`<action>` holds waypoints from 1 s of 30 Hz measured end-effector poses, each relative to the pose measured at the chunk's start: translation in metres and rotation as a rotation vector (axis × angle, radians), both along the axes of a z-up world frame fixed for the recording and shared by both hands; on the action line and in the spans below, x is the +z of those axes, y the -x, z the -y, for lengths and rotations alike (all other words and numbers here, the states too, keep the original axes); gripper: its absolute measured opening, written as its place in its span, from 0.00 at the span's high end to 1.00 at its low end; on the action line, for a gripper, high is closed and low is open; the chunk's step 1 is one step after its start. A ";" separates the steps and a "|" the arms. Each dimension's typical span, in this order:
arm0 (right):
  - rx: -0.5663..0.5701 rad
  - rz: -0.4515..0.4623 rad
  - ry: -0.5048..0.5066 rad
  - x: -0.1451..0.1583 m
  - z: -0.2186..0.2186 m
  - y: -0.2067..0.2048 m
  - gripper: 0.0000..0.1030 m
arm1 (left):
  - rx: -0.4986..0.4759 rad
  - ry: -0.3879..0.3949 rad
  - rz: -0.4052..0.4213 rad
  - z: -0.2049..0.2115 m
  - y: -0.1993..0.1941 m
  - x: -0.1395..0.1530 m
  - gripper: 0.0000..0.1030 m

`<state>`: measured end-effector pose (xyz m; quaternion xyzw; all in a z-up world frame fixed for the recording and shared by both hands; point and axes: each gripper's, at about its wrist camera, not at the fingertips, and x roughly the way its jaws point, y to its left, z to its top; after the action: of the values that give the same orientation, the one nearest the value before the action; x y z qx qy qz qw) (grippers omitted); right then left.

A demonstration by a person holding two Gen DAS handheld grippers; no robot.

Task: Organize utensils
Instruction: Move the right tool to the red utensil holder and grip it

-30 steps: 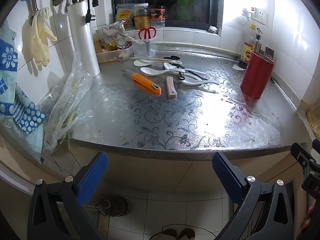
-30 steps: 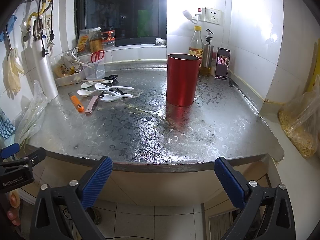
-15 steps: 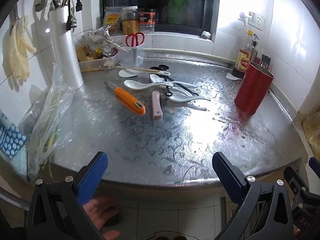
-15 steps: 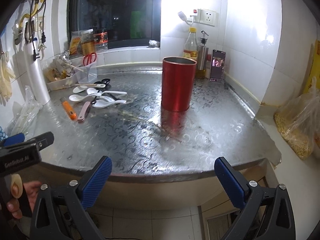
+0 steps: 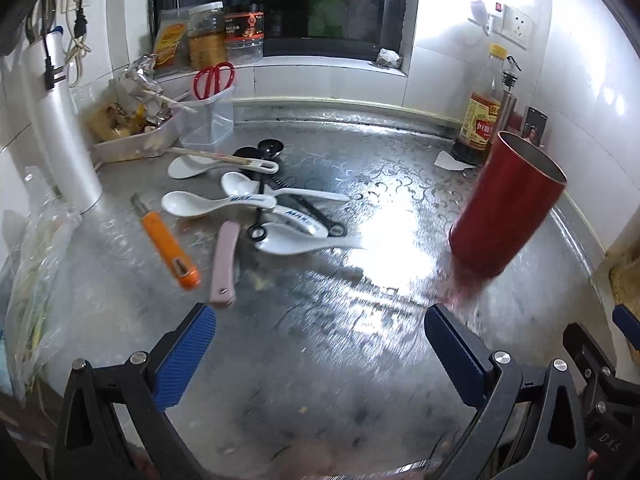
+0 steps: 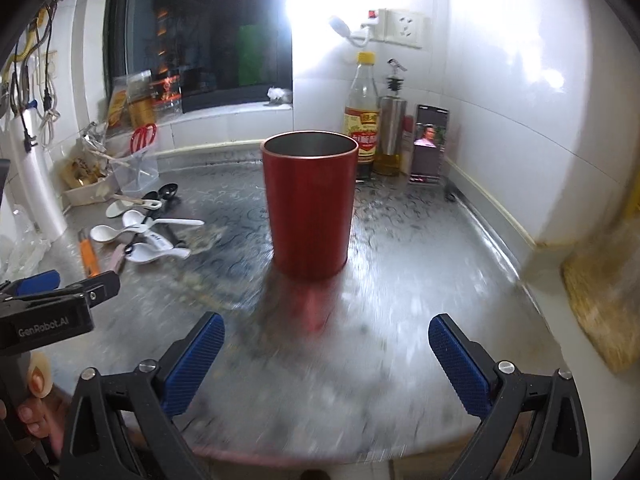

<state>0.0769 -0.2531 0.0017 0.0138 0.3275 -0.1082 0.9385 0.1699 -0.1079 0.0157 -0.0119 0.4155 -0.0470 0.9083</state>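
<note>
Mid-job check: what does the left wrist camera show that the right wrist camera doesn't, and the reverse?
Left wrist only: the left gripper, open and empty, and the pink handle shown whole. Right wrist only: the right gripper, open and empty, facing the red cup's empty inside; a phone against the wall. Both: red cup, white spoons, orange-handled tool, red scissors.

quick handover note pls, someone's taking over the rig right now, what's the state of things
Left tool: open, empty, over the counter near the pink knife.
Right tool: open, empty, facing the red cup.
Spoons, orange cutter and black scoops lie in a loose pile on the counter, left of the upright cup.
Done: nothing is in the cup that I can see.
Left: every utensil.
</note>
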 end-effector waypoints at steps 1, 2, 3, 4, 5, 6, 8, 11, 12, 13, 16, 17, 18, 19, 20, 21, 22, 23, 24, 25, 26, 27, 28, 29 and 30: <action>0.014 -0.002 0.000 0.000 0.006 -0.012 0.00 | 0.010 -0.004 -0.006 0.005 -0.008 0.000 0.00; 0.026 -0.004 -0.002 0.000 0.010 -0.020 0.00 | 0.023 -0.006 -0.013 0.008 -0.014 0.000 0.00; 0.047 -0.010 -0.005 0.001 0.016 -0.033 0.00 | 0.040 0.001 -0.020 0.012 -0.021 -0.001 0.00; 0.062 -0.014 -0.004 0.001 0.020 -0.041 0.00 | 0.051 0.007 -0.027 0.016 -0.027 -0.002 0.00; 0.079 -0.018 0.000 0.000 0.023 -0.050 0.00 | 0.060 0.010 -0.031 0.019 -0.032 -0.002 0.00; 0.098 -0.022 0.003 -0.002 0.027 -0.059 0.00 | 0.067 0.006 -0.032 0.023 -0.038 -0.003 0.00; 0.119 -0.033 0.003 -0.006 0.031 -0.072 0.00 | 0.080 -0.005 -0.038 0.029 -0.045 -0.005 0.00; 0.138 -0.050 -0.013 -0.012 0.040 -0.090 0.00 | 0.094 -0.003 -0.053 0.034 -0.053 -0.011 0.00; 0.142 -0.053 -0.018 -0.013 0.042 -0.095 0.00 | 0.100 -0.010 -0.059 0.035 -0.055 -0.013 0.00; 0.145 -0.057 -0.020 -0.014 0.043 -0.100 0.00 | 0.105 -0.015 -0.065 0.035 -0.057 -0.015 0.00; 0.159 -0.061 -0.027 -0.017 0.046 -0.110 0.00 | 0.115 -0.015 -0.081 0.034 -0.064 -0.018 0.00; 0.164 -0.061 -0.030 -0.019 0.047 -0.113 0.00 | 0.115 -0.017 -0.081 0.033 -0.065 -0.018 0.00; 0.169 -0.063 -0.032 -0.020 0.046 -0.117 0.00 | 0.114 -0.022 -0.080 0.033 -0.067 -0.018 0.00; 0.172 -0.065 -0.034 -0.021 0.045 -0.121 0.00 | 0.113 -0.028 -0.081 0.032 -0.068 -0.018 0.00; 0.175 -0.066 -0.035 -0.022 0.044 -0.124 0.00 | 0.113 -0.031 -0.081 0.030 -0.069 -0.019 0.00; 0.179 -0.066 -0.038 -0.024 0.043 -0.127 0.00 | 0.112 -0.030 -0.082 0.029 -0.071 -0.019 0.00; 0.184 -0.067 -0.037 -0.025 0.041 -0.130 0.00 | 0.112 -0.028 -0.086 0.027 -0.073 -0.020 0.00; 0.186 -0.070 -0.033 -0.026 0.040 -0.133 0.00 | 0.111 -0.029 -0.093 0.026 -0.076 -0.022 0.00; 0.187 -0.074 -0.029 -0.026 0.038 -0.135 0.00 | 0.110 -0.028 -0.100 0.024 -0.079 -0.023 0.00; 0.187 -0.073 -0.029 -0.026 0.037 -0.138 0.00 | 0.109 -0.025 -0.104 0.022 -0.081 -0.023 0.00; 0.187 -0.070 -0.030 -0.027 0.036 -0.139 0.00 | 0.108 -0.024 -0.104 0.020 -0.082 -0.023 0.00; 0.190 -0.070 -0.032 -0.027 0.035 -0.141 0.00 | 0.110 -0.024 -0.102 0.018 -0.084 -0.022 0.00; 0.193 -0.071 -0.031 -0.027 0.033 -0.143 0.00 | 0.112 -0.022 -0.101 0.016 -0.085 -0.022 0.00; 0.196 -0.073 -0.030 -0.028 0.030 -0.146 0.00 | 0.115 -0.020 -0.101 0.014 -0.086 -0.022 0.00; 0.201 -0.073 -0.028 -0.028 0.028 -0.148 0.00 | 0.118 -0.017 -0.103 0.011 -0.087 -0.023 0.00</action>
<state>0.2252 -0.2811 -0.0263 -0.0101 0.3624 -0.0092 0.9319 0.2569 -0.1193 -0.0073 -0.0310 0.4608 0.0108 0.8869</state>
